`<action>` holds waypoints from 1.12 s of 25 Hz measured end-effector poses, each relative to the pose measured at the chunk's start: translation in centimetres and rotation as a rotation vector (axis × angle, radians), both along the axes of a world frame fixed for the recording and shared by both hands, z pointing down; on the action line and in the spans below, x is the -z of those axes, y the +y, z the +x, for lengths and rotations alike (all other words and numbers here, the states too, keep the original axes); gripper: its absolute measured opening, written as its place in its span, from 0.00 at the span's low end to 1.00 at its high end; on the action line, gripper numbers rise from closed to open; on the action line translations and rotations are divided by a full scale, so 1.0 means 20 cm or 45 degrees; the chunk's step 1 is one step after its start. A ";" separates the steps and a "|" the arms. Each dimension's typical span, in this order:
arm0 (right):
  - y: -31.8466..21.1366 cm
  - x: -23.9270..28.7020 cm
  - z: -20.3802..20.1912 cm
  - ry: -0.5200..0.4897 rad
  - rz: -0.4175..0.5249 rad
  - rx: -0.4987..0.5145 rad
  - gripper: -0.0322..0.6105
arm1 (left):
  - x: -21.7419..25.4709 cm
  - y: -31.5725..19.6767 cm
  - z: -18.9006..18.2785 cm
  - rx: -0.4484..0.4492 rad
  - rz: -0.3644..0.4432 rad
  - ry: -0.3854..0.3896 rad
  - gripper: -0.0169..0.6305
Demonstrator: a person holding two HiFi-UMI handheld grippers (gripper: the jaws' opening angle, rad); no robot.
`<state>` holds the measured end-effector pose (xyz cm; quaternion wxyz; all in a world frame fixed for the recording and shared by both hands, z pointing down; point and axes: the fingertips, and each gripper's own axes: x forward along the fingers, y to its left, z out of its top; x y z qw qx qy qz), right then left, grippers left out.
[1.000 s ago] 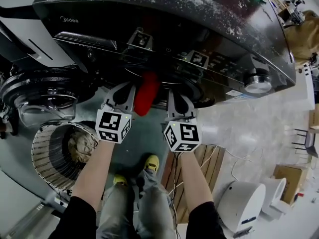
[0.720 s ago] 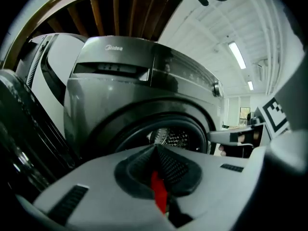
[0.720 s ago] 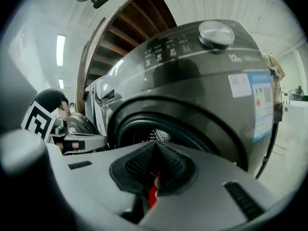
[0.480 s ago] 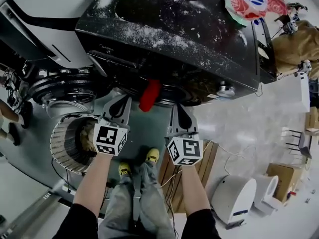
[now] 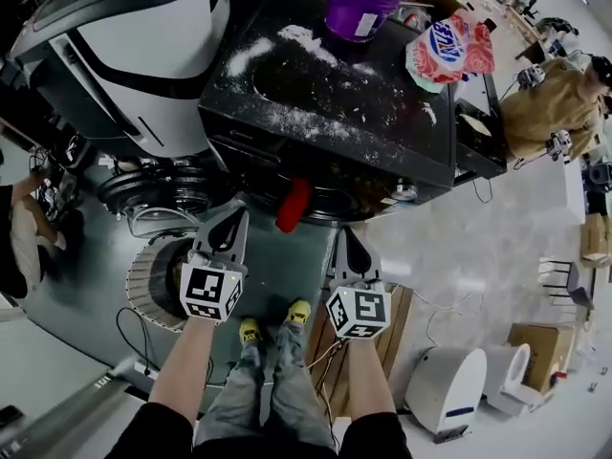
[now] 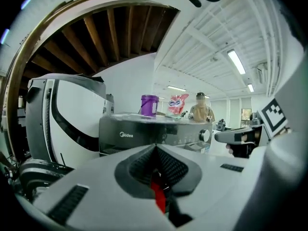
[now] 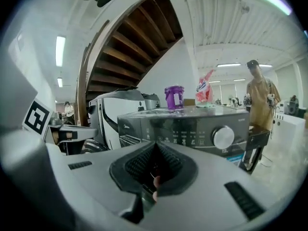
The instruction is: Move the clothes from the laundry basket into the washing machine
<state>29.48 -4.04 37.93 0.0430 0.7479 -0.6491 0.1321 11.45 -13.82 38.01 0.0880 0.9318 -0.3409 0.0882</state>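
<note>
A red garment (image 5: 293, 206) hangs out of the drum opening at the front of the black washing machine (image 5: 325, 132); its round door (image 5: 158, 187) stands open to the left. The laundry basket (image 5: 151, 283) sits on the floor below the door, partly hidden by my left gripper (image 5: 229, 216). That gripper is shut with nothing held, left of the garment. My right gripper (image 5: 345, 235) is shut and empty too, right of the garment. Both point at the washing machine (image 6: 159, 131) from a distance. A strip of the red garment (image 6: 159, 198) shows below the shut left gripper (image 6: 155, 147). The right gripper (image 7: 155, 143) faces the control panel (image 7: 192, 124).
White powder, a purple tub (image 5: 359, 3) and a snack bag (image 5: 445, 51) lie on the washer's top. A white machine (image 5: 143, 55) stands to its left. A person in tan (image 5: 550, 98) stands at the right. A wooden pallet (image 5: 402, 304), cables and a white device (image 5: 449, 385) are on the floor.
Both grippers have risen and drawn back from the drum opening, still shut. The view has lifted, so the washer's whole top now shows. The red garment still hangs at the opening.
</note>
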 end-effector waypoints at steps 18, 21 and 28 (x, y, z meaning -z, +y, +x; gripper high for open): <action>0.08 0.73 -0.20 -0.011 0.079 0.030 0.05 | 0.71 0.12 -0.26 0.016 0.072 0.023 0.04; 0.10 0.79 -0.21 -0.035 0.089 0.020 0.05 | 0.79 0.15 -0.29 0.017 0.105 0.003 0.04; 0.22 0.89 -0.19 -0.035 0.097 -0.011 0.05 | 0.97 0.21 -0.37 0.015 0.142 0.011 0.04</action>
